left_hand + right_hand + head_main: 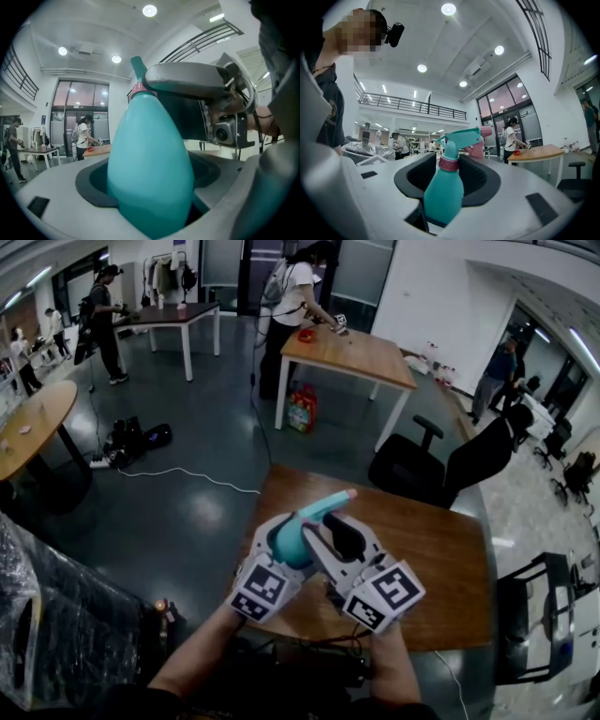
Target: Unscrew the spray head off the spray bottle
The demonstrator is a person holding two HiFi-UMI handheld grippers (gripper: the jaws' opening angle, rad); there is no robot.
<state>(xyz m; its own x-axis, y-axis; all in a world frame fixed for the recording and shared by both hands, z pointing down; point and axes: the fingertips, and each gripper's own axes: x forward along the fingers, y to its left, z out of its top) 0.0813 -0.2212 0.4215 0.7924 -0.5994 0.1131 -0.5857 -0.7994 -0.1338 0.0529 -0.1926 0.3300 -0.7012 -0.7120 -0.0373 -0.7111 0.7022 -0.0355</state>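
Room: Big open hall with ceiling lamps and a glossy dark floor [206,512]. Right below us is the desk [441,559], its wooden top bare.
Left gripper: The left gripper [150,173] is clamped round the fat belly of the spray bottle [150,150] and holds it in the air over the desk's near edge. Nothing rests on the wood.
Right gripper: The right gripper [447,176] straddles the same bottle from the other side with its jaws spread wide. A dark gap shows on either side of the pink collar [450,164], so I read no squeeze there.
Spray head: The spray head [461,137] pokes out past both grippers, nozzle aimed toward the desk's far side.
Handling: This looks like light, thin-walled plastic, glossy and tapered. I'd expect it to spin or slide in a loose grip and to dent in a hard one.
Where to grip: The collar looks like the part that turns. Take it there, not by the trigger or nozzle, and keep the belly pinned.
In the way: The two grippers crowd each other over the desk, and one right jaw lies across the neck. That leaves a tight space for a twist.
Around: A black office chair [422,465] sits beyond the desk's far right corner. A second desk [366,357] with a person [291,296] beside it stands well beyond the far edge. A cable [178,472] trails on the floor off the desk's left side. All of these are well clear.
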